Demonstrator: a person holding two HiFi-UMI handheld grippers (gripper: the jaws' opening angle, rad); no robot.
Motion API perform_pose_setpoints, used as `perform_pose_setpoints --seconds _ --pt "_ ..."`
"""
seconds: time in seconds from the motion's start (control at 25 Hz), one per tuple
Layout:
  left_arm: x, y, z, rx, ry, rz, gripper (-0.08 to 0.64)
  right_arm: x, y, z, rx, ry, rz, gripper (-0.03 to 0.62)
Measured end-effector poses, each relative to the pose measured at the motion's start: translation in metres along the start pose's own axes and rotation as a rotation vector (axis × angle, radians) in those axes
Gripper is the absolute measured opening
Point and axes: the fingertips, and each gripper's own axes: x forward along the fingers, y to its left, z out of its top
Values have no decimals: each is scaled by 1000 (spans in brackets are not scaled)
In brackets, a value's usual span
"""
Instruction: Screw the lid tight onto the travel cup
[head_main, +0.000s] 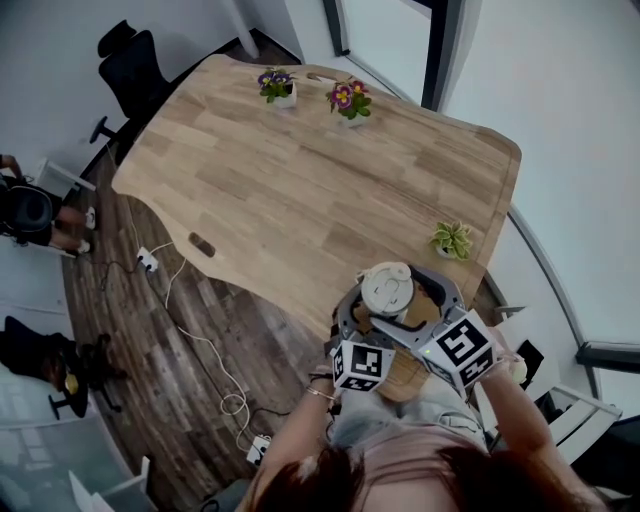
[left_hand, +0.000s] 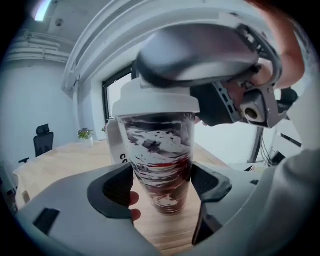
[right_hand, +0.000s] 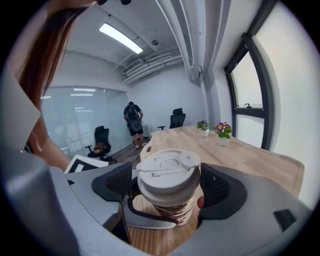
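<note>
A travel cup (left_hand: 161, 160) with a dark red and white swirl pattern stands upright over the near edge of the wooden table (head_main: 300, 180). My left gripper (left_hand: 162, 182) is shut on the cup's body, one jaw against each side. The white lid (right_hand: 167, 175), with a flip tab on top, sits on the cup's mouth. My right gripper (right_hand: 169, 187) is shut on that lid from above. In the head view the lid (head_main: 387, 288) shows between both grippers, just in front of the person's body. The cup's base is hidden there.
Two flower pots (head_main: 312, 95) stand at the table's far end and a small green plant (head_main: 452, 240) near its right edge. A black office chair (head_main: 130, 65) stands at the far left. Cables and a power strip (head_main: 148, 260) lie on the floor. A person (right_hand: 132, 122) stands in the room's background.
</note>
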Motion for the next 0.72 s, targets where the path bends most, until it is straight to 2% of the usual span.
perform_pose_setpoints --seconds 0.12,0.24,0.32,0.44,0.6,0.64,0.72 --pt "0 -1 -2 46 15 -92 348 -7 1 -3 -43 11 94 382" --pt "-1 -4 -5 80 31 -152 348 -5 -1 -9 -115 43 129 382" --pt "0 -4 -4 89 37 -168 348 -2 -2 -10 -123 35 136 380" --pt "0 -2 -3 75 42 -132 348 -1 -2 -7 -88 -8 75 379" --pt "-1 2 -3 1 47 7 348 -1 -4 -9 -26 -70 -102 379" --pt "-1 2 -3 -10 48 24 348 -1 -3 -9 -23 -72 -117 379" --pt "0 1 -4 -6 51 6 348 -2 -1 -11 -28 -50 -89 379"
